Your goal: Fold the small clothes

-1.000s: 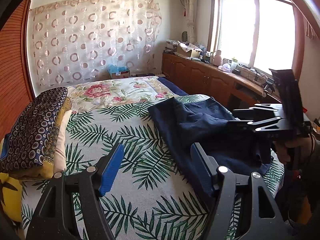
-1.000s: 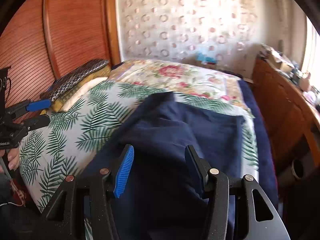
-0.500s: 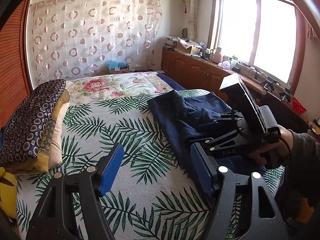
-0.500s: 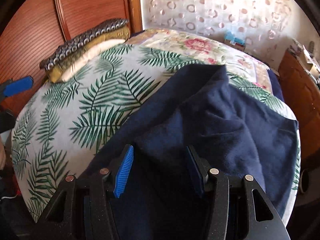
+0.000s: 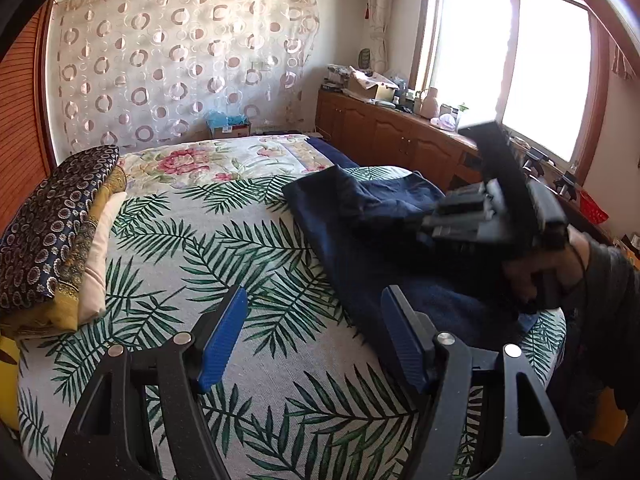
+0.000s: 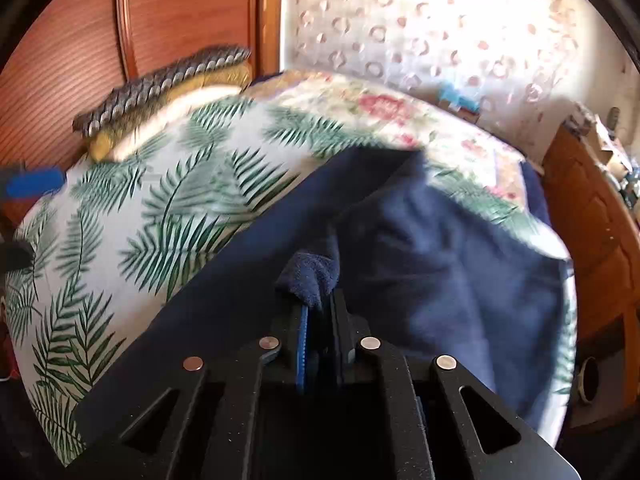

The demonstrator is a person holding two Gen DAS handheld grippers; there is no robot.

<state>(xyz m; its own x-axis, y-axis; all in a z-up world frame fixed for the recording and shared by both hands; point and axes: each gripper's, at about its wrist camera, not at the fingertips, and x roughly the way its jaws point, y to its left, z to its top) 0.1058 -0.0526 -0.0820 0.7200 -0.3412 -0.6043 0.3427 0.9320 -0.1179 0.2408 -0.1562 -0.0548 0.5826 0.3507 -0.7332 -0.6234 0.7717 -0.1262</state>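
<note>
A navy garment (image 5: 360, 216) lies rumpled on the right half of the palm-leaf bed cover (image 5: 200, 248). In the right wrist view the garment (image 6: 440, 264) fills the middle. My right gripper (image 6: 318, 304) is closing its jaws on a raised fold of that cloth, and the pads pinch it. In the left wrist view a person's hand (image 5: 552, 276) holds that gripper low over the garment's near part. My left gripper (image 5: 314, 300) stands open above the bed cover, just left of the garment's edge, with nothing between its fingers.
A stack of patterned pillows (image 5: 52, 232) lies at the bed's left side. A floral quilt (image 5: 208, 160) covers the far end. Wooden cabinets (image 5: 400, 148) with clutter on top run under the window on the right. A wooden wardrobe (image 6: 80, 40) stands behind the pillows.
The right gripper came down onto the navy garment and its jaws went from wide apart to pinched on a fold. The left gripper stayed open and nearly still.
</note>
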